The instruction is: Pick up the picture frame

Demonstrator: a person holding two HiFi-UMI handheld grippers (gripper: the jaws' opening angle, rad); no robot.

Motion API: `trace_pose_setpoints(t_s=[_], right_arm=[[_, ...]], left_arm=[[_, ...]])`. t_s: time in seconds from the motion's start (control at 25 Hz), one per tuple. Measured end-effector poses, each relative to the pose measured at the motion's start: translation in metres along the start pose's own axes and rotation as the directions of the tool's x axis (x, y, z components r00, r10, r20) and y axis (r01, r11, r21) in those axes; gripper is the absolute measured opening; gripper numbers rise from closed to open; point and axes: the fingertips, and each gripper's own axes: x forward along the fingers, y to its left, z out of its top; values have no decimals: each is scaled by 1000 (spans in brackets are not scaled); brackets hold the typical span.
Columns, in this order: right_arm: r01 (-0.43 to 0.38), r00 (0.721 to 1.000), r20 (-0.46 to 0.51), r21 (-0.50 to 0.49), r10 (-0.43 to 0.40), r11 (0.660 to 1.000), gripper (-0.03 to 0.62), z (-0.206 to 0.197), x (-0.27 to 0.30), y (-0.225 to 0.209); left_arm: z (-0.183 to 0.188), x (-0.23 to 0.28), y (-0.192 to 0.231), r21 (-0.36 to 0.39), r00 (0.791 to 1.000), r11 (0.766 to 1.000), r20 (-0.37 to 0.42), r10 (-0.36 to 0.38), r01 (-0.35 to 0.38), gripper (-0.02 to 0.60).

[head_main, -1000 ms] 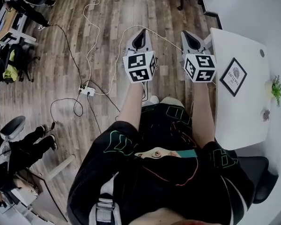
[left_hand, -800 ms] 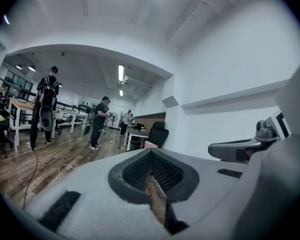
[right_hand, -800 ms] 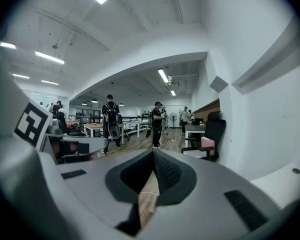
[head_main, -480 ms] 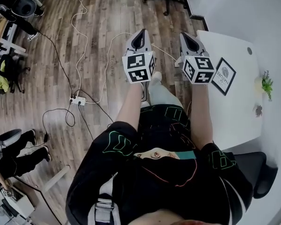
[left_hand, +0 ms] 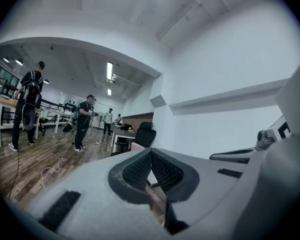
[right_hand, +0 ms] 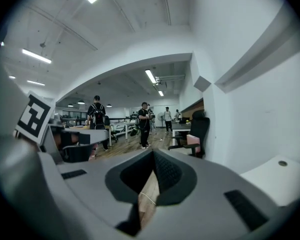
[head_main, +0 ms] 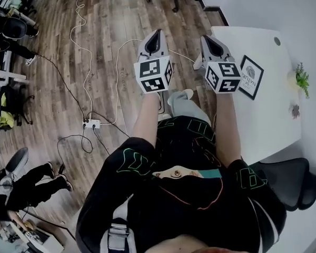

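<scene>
**Left gripper (head_main: 157,35) and right gripper (head_main: 209,40) closed and empty; picture frame (head_main: 251,77) on the table (head_main: 266,125)**

The left gripper's jaws are pressed together with nothing between them; the right gripper's jaws are the same. Both are held side by side above the wood floor (head_main: 110,30). The picture frame lies flat on the white table, just beside the right gripper and untouched; a small green plant (head_main: 302,79) stands well apart from it.

The scene is viewed from above the person's head, steeply downward, with the left gripper (head_main: 157,38) and the right gripper (head_main: 209,42) close below. From behind each gripper, its jaws are looked along, nearly level. Ahead of both, a black office chair (left_hand: 145,133) and the wooden floor (head_main: 110,25) are shared.
</scene>
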Motion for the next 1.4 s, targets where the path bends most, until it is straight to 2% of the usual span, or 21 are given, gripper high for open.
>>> trace_pose_setpoints(t_s=[0.24,0.44,0.6,0.8,1.0,1.2,1.4], right_arm=[[139,990,-49,71,-136,988,5,-27,-11,-78],[271,960,-108,141,-257,952,5,-58,-27,-131],[351,933,-148,177,-328,919,5,-82,-38,-164],[449,891,-176,219,-418,866,5,-96,-51,-208],[549,835,-185,253,-517,796,5,-101,-66,-248],[624,781,-205,273,-590,732,5,-110,-83,-288],[696,716,-230,300,-659,652,5,-121,-108,-320]], left_arm=[[-35,56,-50,-19,989,993,-88,-116,115,8],[-79,90,-85,-36,956,977,-200,-212,209,8],[-106,116,-115,-47,921,958,-263,-287,284,8],[-130,145,-162,-43,859,915,-329,-392,401,8],[-143,171,-208,-41,779,850,-379,-500,526,8],[-158,196,-251,-53,710,795,-415,-568,605,8],[-173,209,-294,-60,628,726,-456,-630,685,8]])
